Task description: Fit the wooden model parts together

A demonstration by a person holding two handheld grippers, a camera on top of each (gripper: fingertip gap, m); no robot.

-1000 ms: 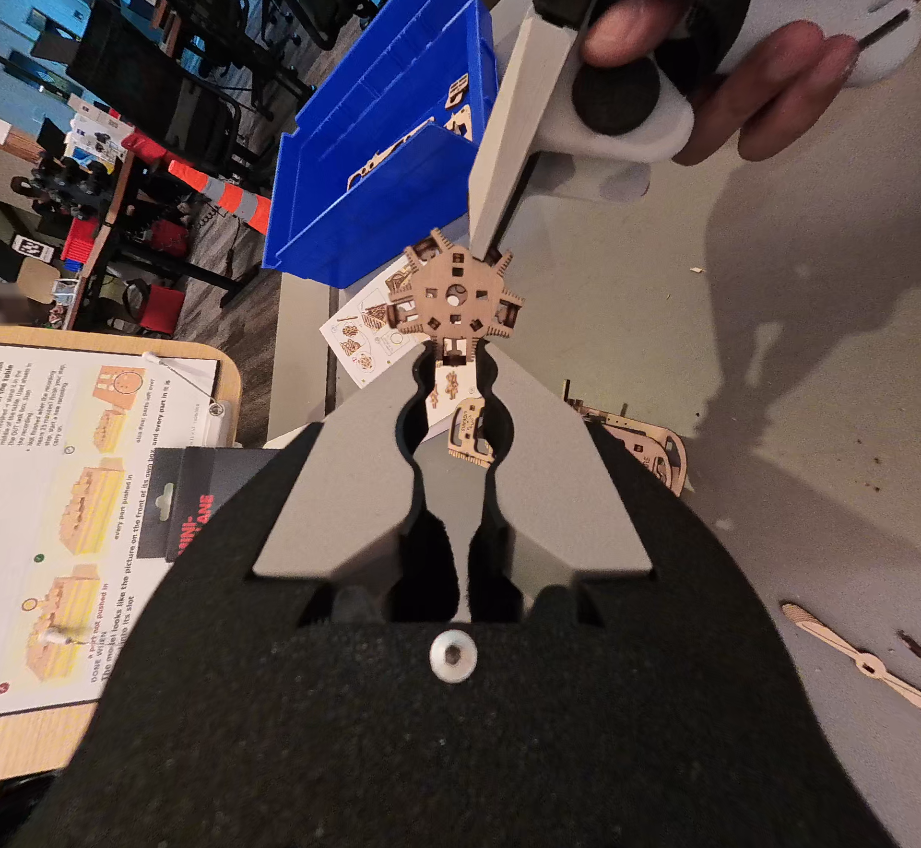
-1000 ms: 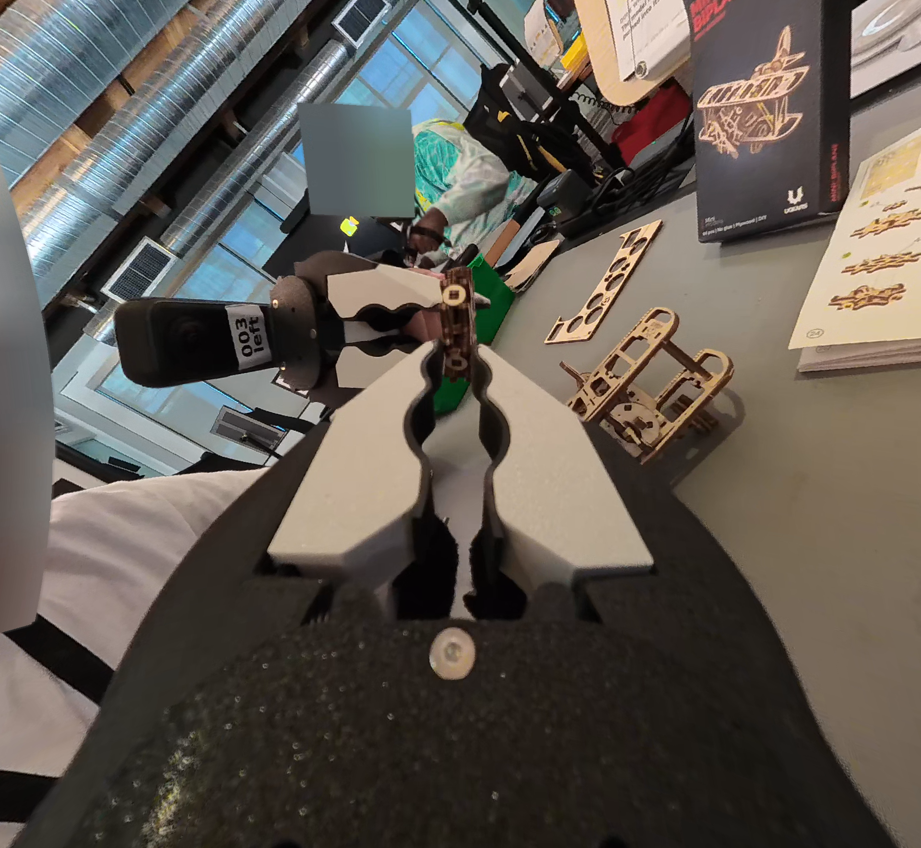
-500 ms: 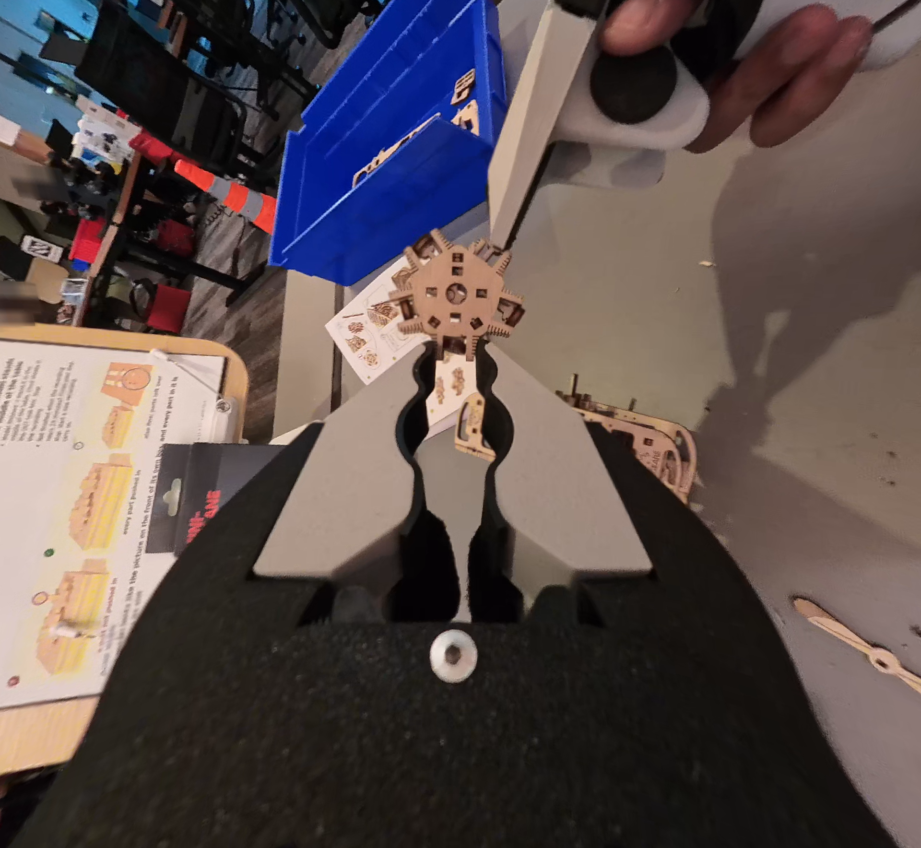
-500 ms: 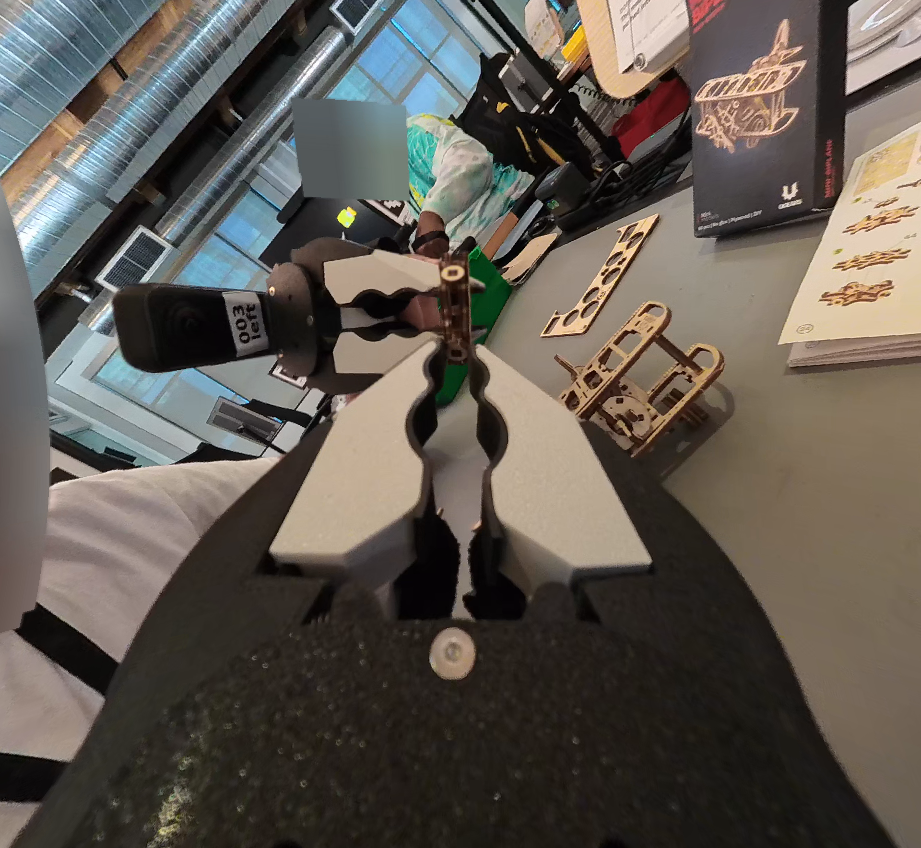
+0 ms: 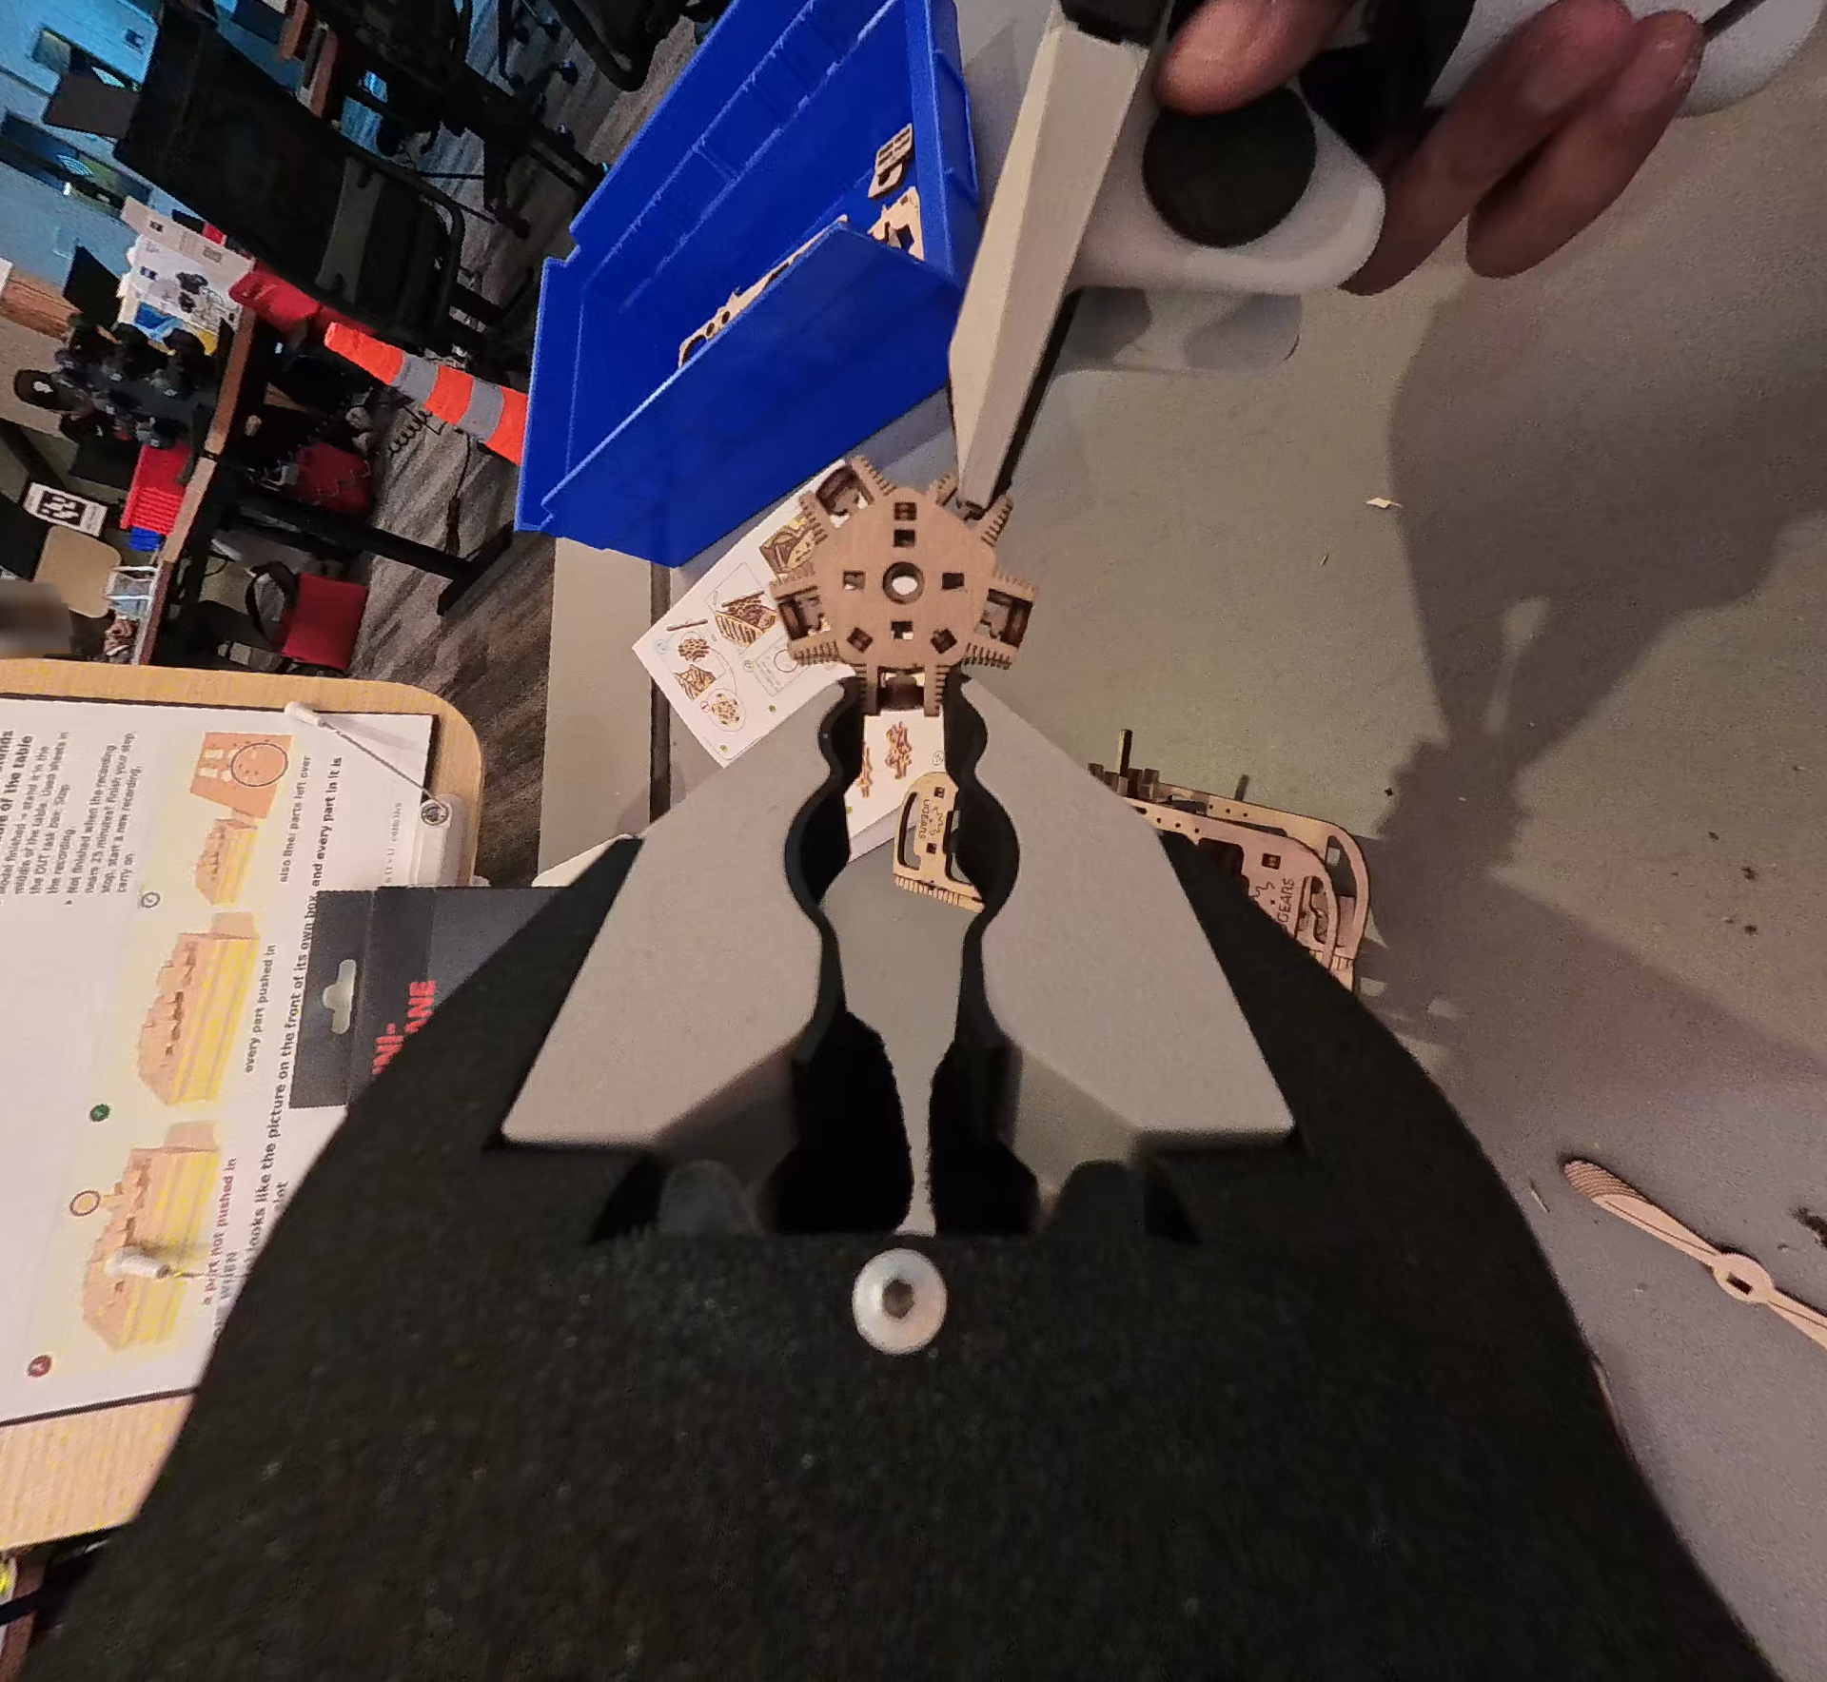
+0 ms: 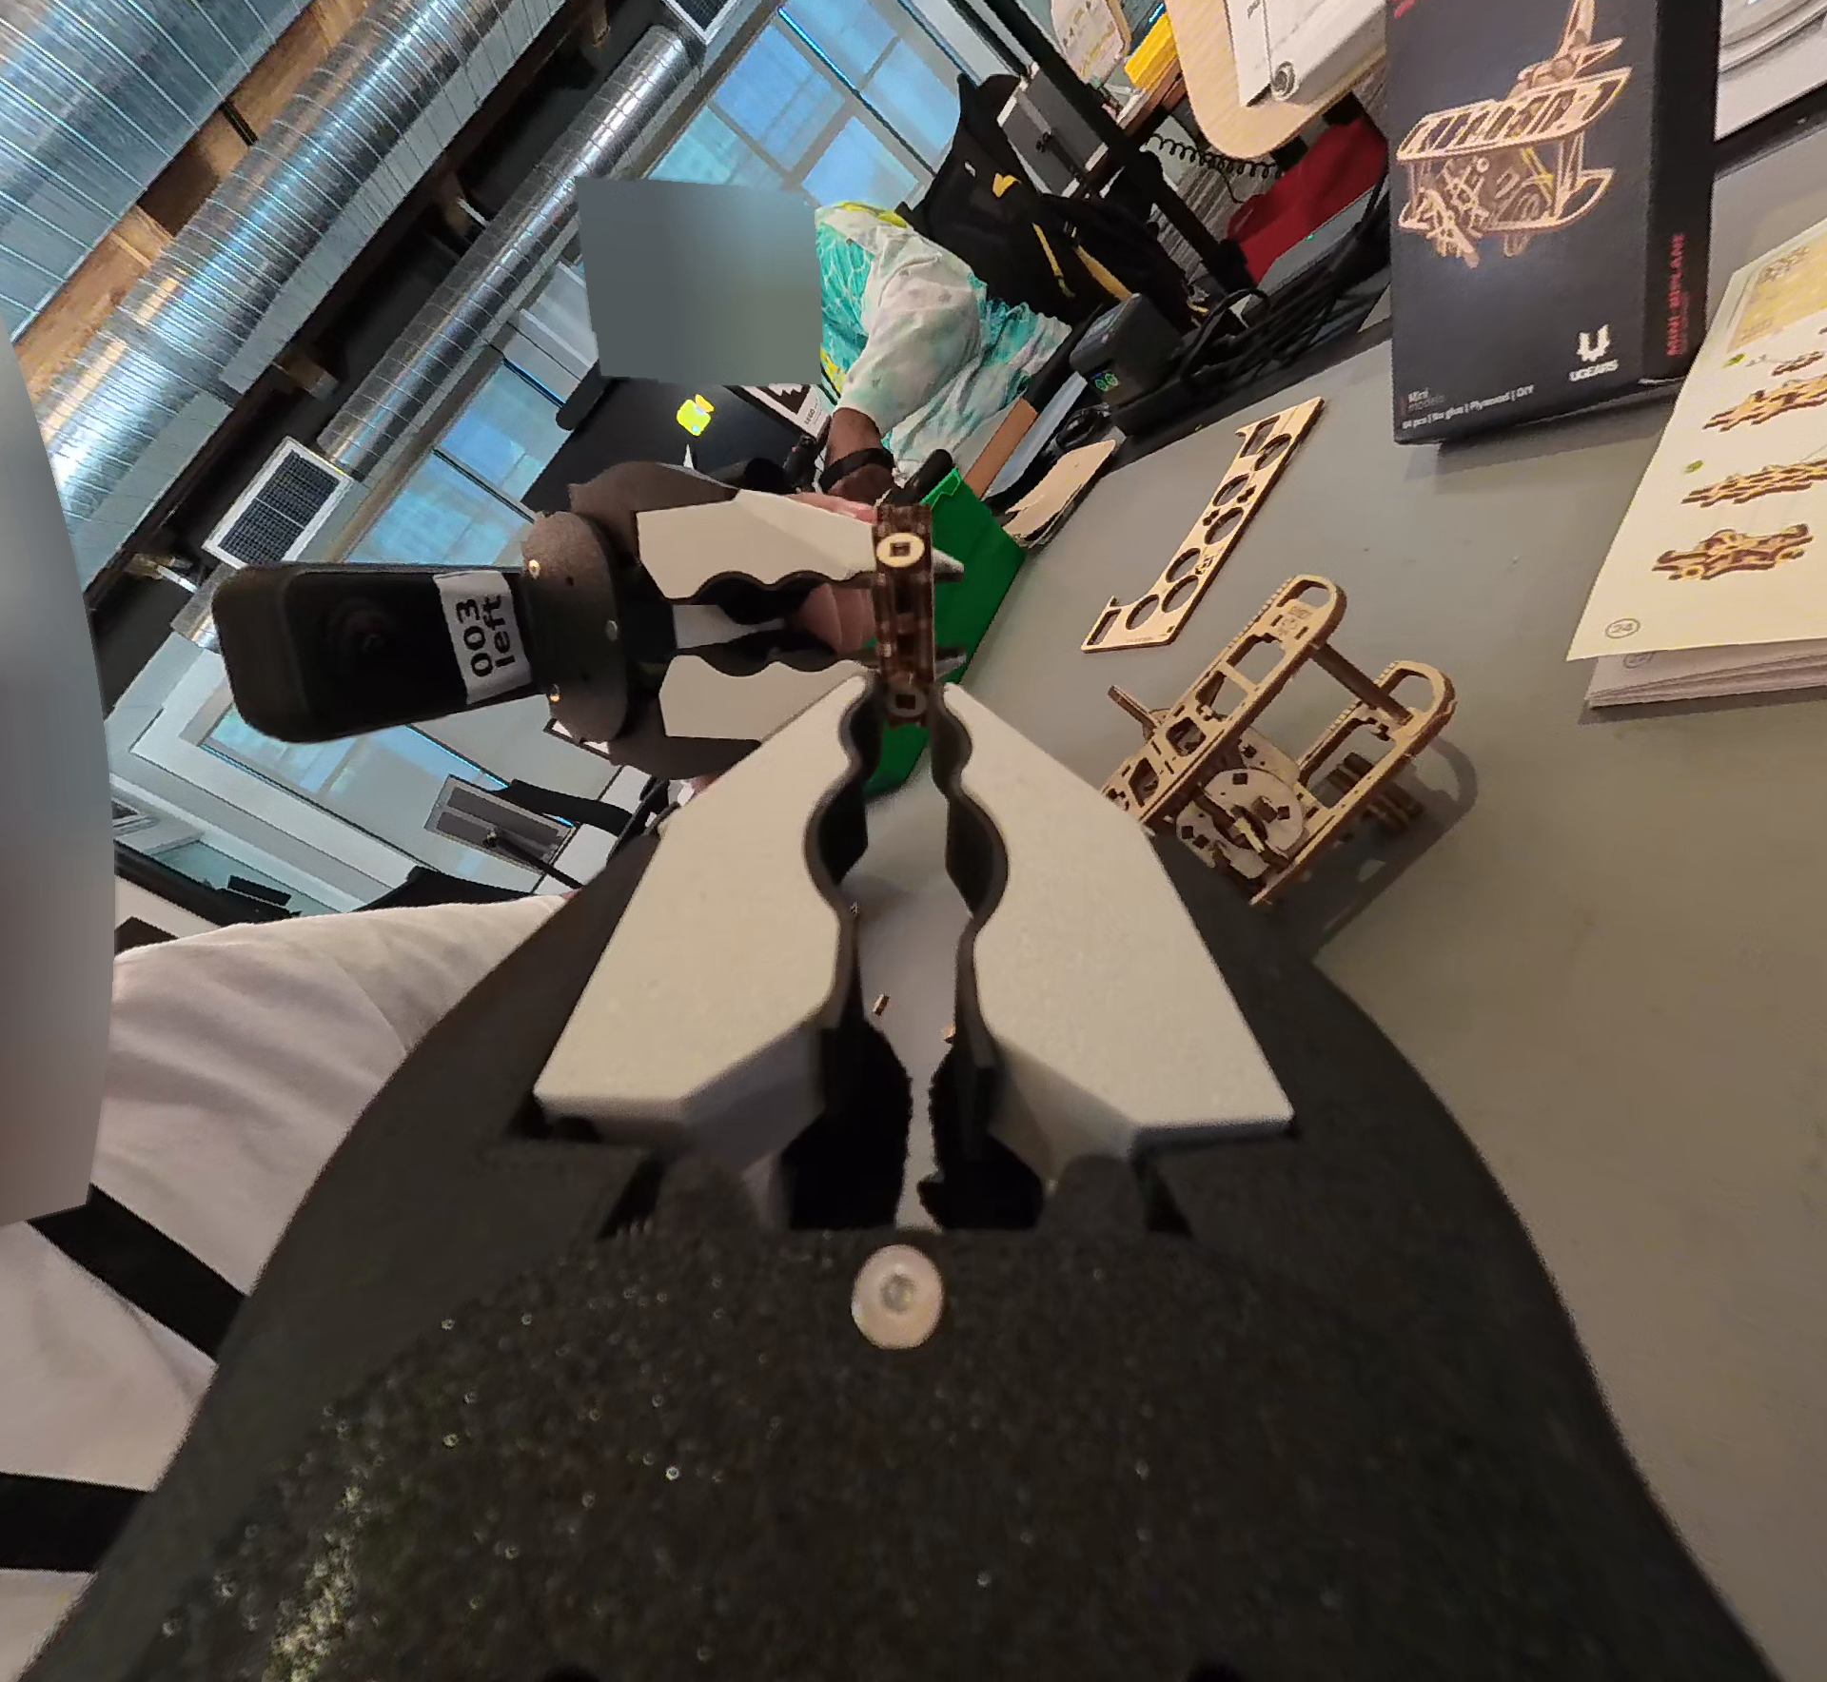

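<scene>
**Star-shaped wooden engine part held in the air between two grippers.**
The wooden hub [image 5: 902,585], a flat polygon with a round centre hole, square slots and ribbed cylinder stubs around its rim, is clamped at its lower stub by the left gripper [image 5: 898,696]; the right gripper [image 6: 902,696] is closed on an upper stub, above the grey table [image 5: 1483,646].

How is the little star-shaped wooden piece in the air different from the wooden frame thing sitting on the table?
The star-shaped piece is a flat disc with toothed arms, while the wooden frame is an open, boxy skeleton. The star-shaped piece is held up in the air, pinched by the left hand-held gripper and the right hand-held gripper; the wooden frame rests on the grey table, untouched. Both are pale laser-cut wood.
</scene>
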